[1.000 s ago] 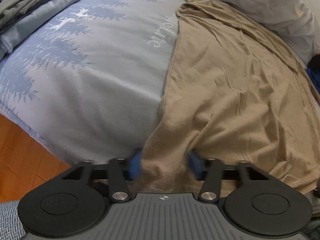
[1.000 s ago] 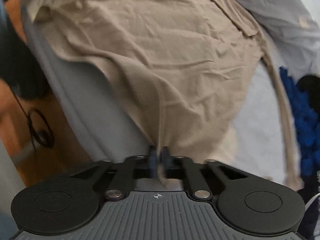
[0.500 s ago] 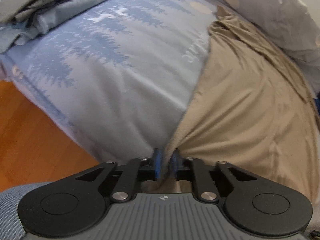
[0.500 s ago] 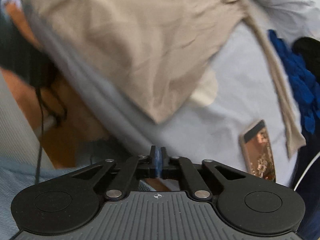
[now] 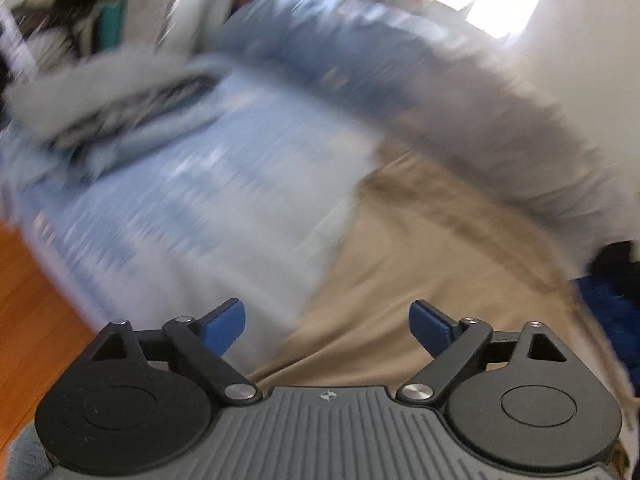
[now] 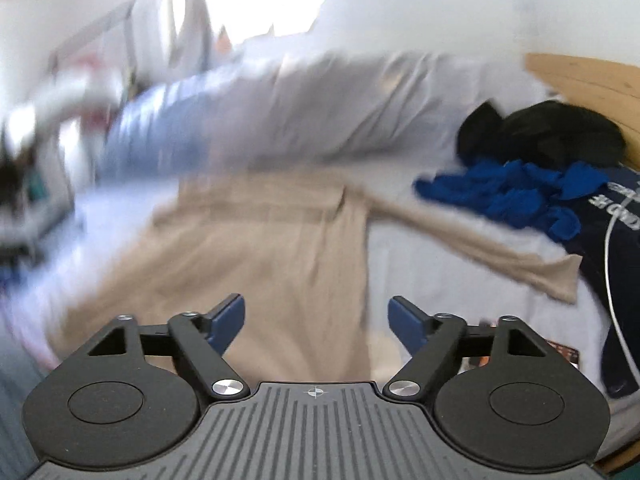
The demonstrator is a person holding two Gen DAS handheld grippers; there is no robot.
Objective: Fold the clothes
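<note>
Left gripper (image 5: 326, 322) points downward over the bed (image 5: 208, 216), jaws opening and wide apart, nothing between the blue pads (image 5: 224, 326). Right gripper (image 6: 316, 318) is likewise angled down, jaws opening, empty. The tan shirt (image 6: 260, 256) lies spread on the bed below both tools, one sleeve (image 6: 500, 256) reaching toward a blue garment (image 6: 516, 196); both views are blurred.
</note>
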